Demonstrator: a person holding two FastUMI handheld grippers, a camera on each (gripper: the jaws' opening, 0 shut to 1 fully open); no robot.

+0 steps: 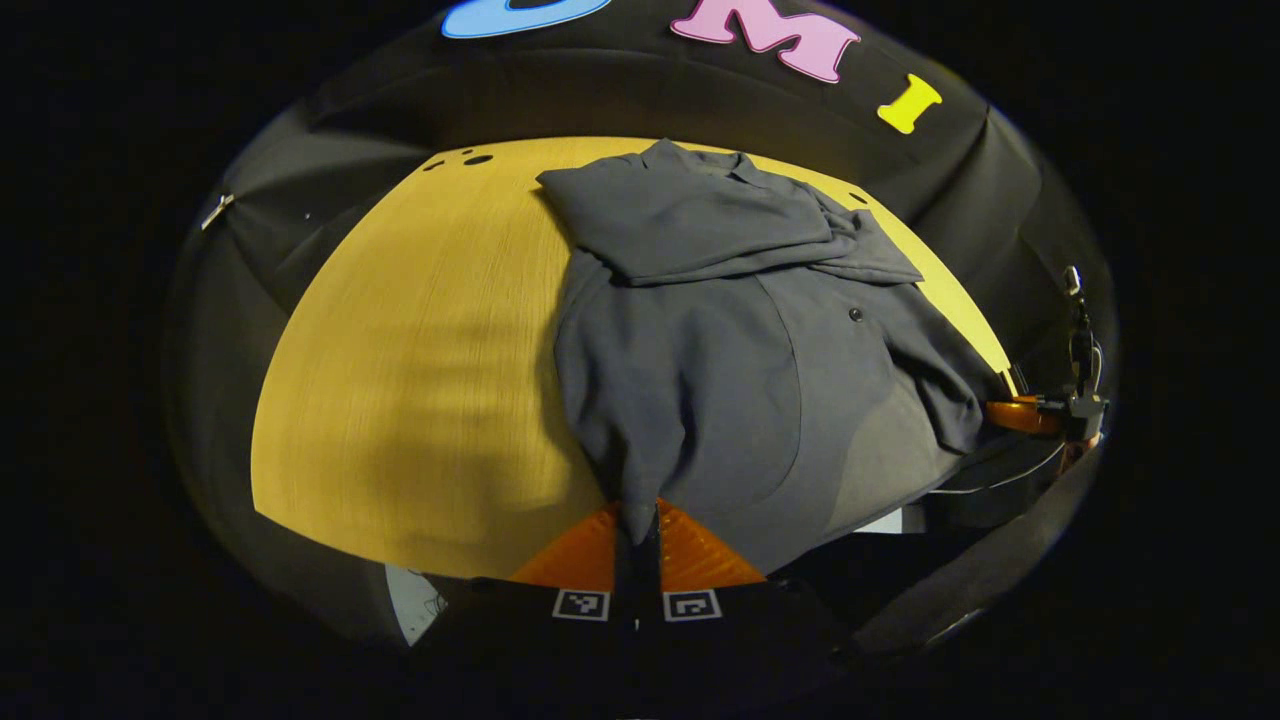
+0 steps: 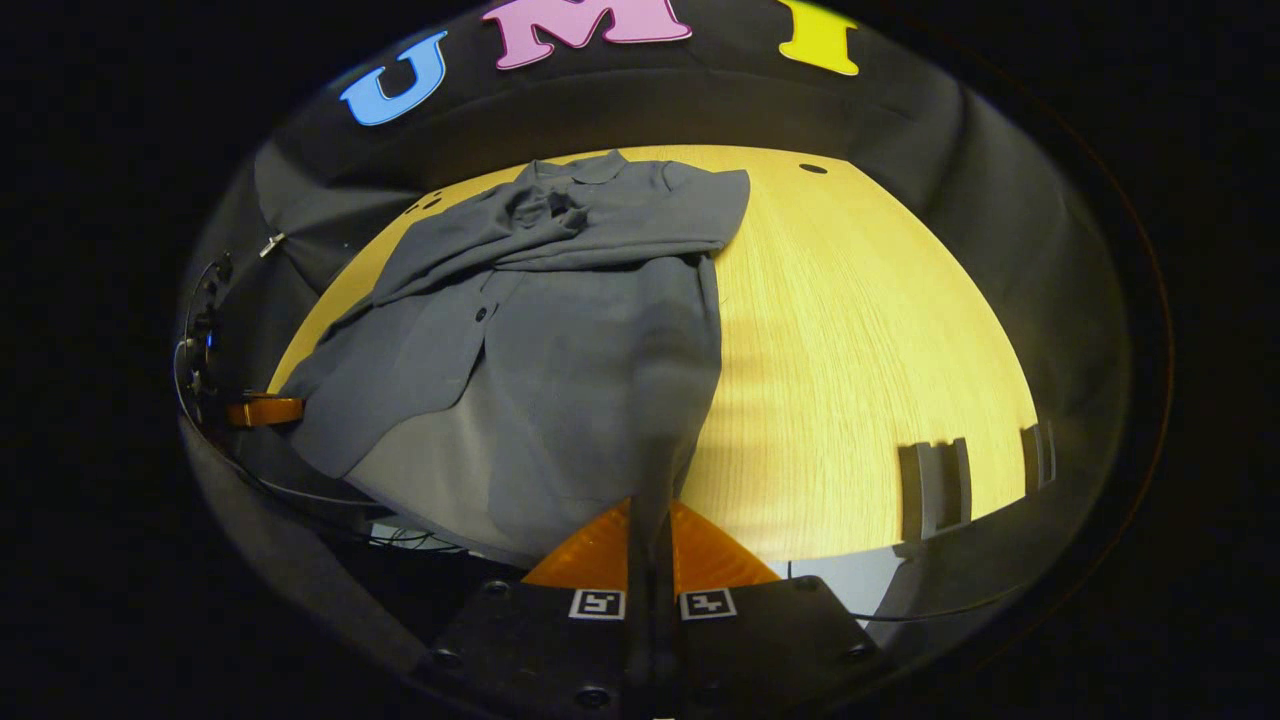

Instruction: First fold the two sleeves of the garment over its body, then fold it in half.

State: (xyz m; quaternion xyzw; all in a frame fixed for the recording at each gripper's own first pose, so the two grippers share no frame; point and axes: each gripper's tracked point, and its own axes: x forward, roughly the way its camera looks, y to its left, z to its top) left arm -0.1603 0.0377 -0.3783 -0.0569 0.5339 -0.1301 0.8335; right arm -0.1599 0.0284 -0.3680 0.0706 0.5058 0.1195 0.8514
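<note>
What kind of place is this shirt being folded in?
Likely a recording booth set up for a household task, not a home. Black cloth wall encloses a bare wooden table, and the grey shirt is held at its hem by the left gripper and right gripper.

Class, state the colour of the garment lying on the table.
Plain dark grey garment, on a yellow wood-grain table; clearest in the right gripper view.

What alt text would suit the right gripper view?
The right gripper is shut on the near hem of a grey shirt lying on a yellow wooden table, both sleeves already folded across its chest.
</note>
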